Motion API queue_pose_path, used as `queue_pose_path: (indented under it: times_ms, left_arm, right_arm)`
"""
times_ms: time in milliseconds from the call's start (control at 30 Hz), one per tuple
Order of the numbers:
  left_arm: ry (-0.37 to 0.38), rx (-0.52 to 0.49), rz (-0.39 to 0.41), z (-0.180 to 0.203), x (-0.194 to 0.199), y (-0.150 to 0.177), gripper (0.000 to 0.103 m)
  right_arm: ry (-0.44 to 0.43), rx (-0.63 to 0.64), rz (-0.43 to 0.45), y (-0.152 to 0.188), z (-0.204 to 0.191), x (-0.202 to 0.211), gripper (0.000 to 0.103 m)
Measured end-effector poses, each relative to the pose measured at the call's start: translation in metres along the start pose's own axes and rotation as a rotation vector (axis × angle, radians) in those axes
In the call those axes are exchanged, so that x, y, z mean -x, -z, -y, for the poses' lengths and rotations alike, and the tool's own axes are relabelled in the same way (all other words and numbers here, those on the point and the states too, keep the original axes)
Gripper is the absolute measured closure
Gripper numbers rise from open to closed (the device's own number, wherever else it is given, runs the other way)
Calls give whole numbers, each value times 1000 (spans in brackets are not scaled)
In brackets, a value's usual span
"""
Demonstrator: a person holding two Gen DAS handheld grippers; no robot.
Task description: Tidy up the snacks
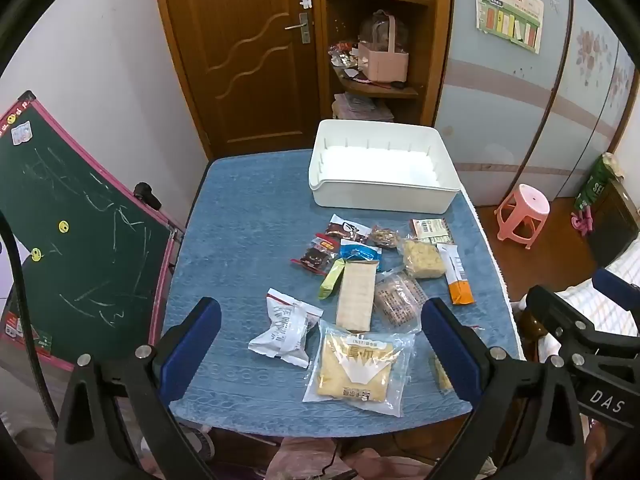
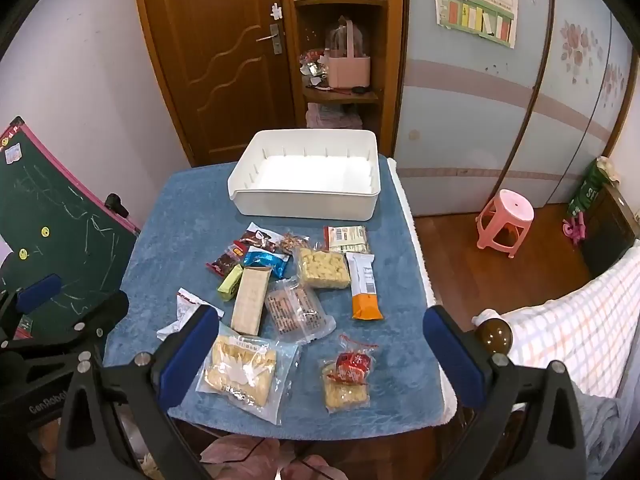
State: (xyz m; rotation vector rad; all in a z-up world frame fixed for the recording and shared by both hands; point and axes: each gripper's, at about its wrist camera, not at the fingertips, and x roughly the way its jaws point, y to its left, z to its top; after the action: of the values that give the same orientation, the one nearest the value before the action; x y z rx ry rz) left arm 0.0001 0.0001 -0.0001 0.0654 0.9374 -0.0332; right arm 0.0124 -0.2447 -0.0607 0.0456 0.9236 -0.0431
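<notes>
Both grippers, left gripper [image 1: 320, 344] and right gripper [image 2: 320, 350], hover with fingers apart and unloaded above the snack packets [image 2: 296, 280] on the bench [image 2: 168, 216]; the white bin [image 2: 306, 196] sits beyond.

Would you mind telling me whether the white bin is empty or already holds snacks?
Empty: the white bin shows only its bare floor.

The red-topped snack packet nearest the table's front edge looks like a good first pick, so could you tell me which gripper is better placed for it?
Probably the right gripper. Its open fingers frame the red-topped packet; the left wrist view shows it mostly hidden behind that gripper's finger.
</notes>
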Motion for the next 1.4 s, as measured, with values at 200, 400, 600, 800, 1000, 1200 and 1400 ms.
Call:
queue_pose_path:
  times_ms: [200,400,600,800,1000,1200,1400]
  left_arm:
    - [4,-1,-2,0,0,0,3]
    - [6,-1,3,-1,0,0,3]
    - [3,-6,1,0,0,0,3]
    - [9,-1,-1,9,3,9,3]
    - [6,-2,-4,12,1,11,3]
    - [9,-2,-5,13,-4,13,4]
    - [17,3,-15,12,-7,19,4]
  right_arm:
    - [-5,-4,3,1,0,0,0]
    - [-8,-6,4,2,1,-1,0]
    - [-8,-7,6,2,1,-1,0]
    - [-10,-8,6,3,1,-2,0]
    - [-12,-10,5,3,1,-3,0]
    - [-14,-12,6,4,1,-4,0]
    - [-16,-13,5,5,1,-4,0]
